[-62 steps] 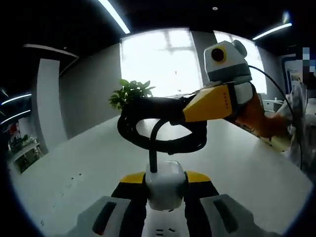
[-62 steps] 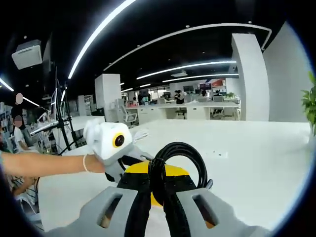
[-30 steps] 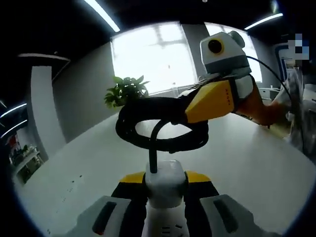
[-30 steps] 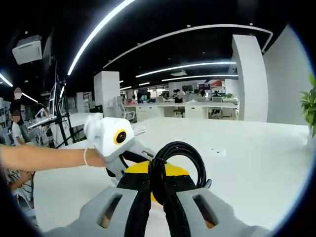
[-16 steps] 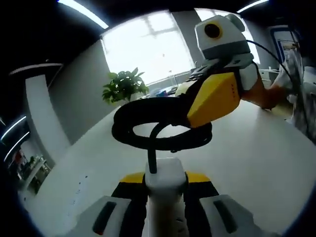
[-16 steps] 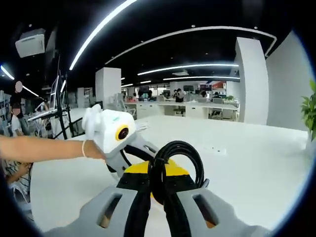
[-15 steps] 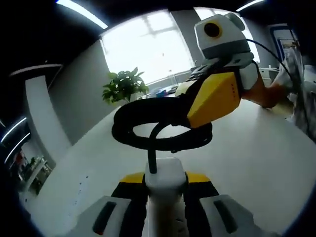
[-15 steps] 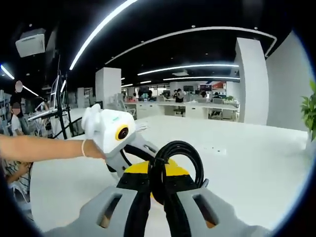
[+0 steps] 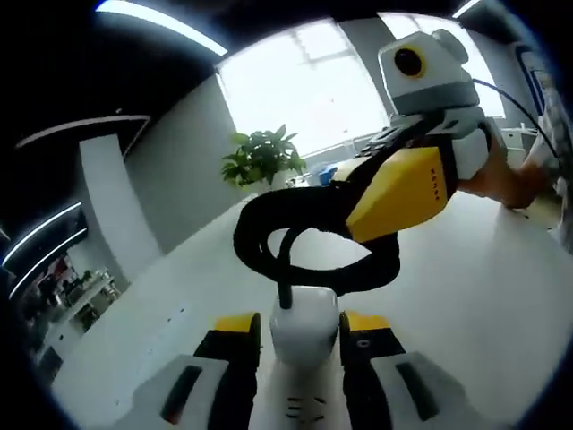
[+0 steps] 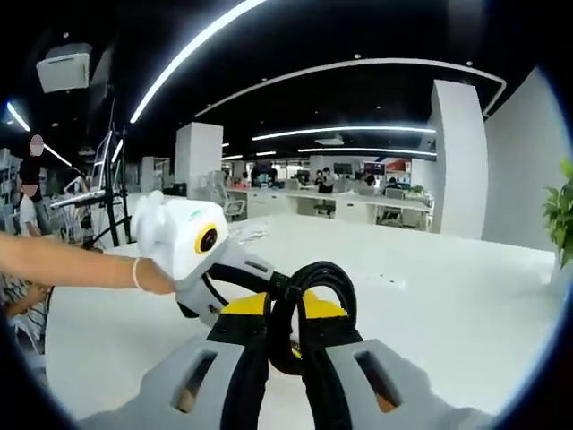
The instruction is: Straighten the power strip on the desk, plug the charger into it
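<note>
The white power strip (image 9: 303, 336) is held up off the white desk (image 9: 501, 296), its end clamped between the yellow-padded jaws of the left gripper (image 9: 301, 333), and its socket slots show low down between those jaws. From the top of the strip a thick black cable (image 9: 295, 235) rises and curls into a bundled coil just above it. The right gripper (image 9: 407, 188) comes in from the right side of the strip in the left gripper view, its yellow jaw pressed against the coil; in the right gripper view its own jaws are closed narrowly on that coiled cable (image 10: 309, 296), which loops up between them. Beyond the coil in that same view the left gripper (image 10: 228, 273) sits just to the left, with a person's bare arm (image 10: 67, 264) reaching in behind it. Farther behind the strip, at the desk's far edge, a green potted plant (image 9: 262, 157) stands before a bright window (image 9: 304, 85). Past the desk in the right gripper view lie office desks (image 10: 345, 208) and white pillars (image 10: 458, 161) under long ceiling lights (image 10: 201, 45).
</note>
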`<state>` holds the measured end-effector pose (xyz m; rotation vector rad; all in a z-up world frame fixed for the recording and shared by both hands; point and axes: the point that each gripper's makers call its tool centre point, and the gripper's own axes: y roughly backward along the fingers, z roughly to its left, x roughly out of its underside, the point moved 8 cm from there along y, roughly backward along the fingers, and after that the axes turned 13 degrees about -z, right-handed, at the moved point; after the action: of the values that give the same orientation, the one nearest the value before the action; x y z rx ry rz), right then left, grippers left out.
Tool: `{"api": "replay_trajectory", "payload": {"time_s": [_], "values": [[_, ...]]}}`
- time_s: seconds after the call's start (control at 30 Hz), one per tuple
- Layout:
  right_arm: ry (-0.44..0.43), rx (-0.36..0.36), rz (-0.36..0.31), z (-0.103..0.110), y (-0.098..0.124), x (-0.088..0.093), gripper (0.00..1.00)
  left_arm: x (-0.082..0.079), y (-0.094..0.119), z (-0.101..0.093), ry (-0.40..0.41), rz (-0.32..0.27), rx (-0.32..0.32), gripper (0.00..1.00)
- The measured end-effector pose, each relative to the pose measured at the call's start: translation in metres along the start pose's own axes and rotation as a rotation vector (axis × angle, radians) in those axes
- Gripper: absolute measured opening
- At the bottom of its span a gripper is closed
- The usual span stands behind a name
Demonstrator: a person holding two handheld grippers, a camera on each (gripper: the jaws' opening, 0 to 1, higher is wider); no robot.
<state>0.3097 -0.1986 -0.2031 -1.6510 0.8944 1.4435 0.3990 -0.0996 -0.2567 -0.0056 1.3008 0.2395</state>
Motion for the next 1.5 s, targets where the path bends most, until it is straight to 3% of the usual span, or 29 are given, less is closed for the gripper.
{"api": "replay_trajectory", "payload": {"time_s": [0.03, 0.43, 0.6, 0.77, 0.93, 1.07, 1.2, 1.43, 1.5], "values": [[0.017, 0.007, -0.026, -0.001, 0.0, -0.002, 0.12, 0.0, 0.001, 0.0, 0.003, -0.001, -0.004, 0.39], [0.017, -0.024, -0.004, 0.003, 0.0, 0.0, 0.16, 0.005, 0.01, -0.002, 0.032, 0.009, -0.043, 0.54], [0.026, -0.025, -0.001, 0.005, -0.001, 0.002, 0.29, 0.007, 0.014, -0.004, 0.039, 0.013, -0.061, 0.63], [0.028, -0.032, 0.01, 0.008, -0.001, 0.004, 0.32, 0.008, 0.018, -0.005, 0.043, 0.013, -0.073, 0.7], [-0.003, -0.027, -0.04, 0.007, 0.002, 0.002, 0.43, 0.007, 0.024, -0.005, 0.054, 0.002, -0.098, 0.87], [-0.005, -0.015, -0.044, 0.004, 0.003, 0.002, 0.51, 0.005, 0.031, -0.008, 0.07, -0.02, -0.109, 0.99], [-0.014, -0.003, -0.04, 0.001, 0.006, 0.005, 0.53, 0.003, 0.037, -0.013, 0.07, -0.034, -0.123, 0.99], [-0.031, 0.006, -0.058, -0.002, 0.006, 0.006, 0.67, -0.002, 0.043, -0.02, 0.093, -0.06, -0.149, 0.99], [-0.031, 0.011, -0.06, -0.002, 0.007, 0.006, 0.72, -0.002, 0.045, -0.021, 0.104, -0.037, -0.161, 0.99]]}}
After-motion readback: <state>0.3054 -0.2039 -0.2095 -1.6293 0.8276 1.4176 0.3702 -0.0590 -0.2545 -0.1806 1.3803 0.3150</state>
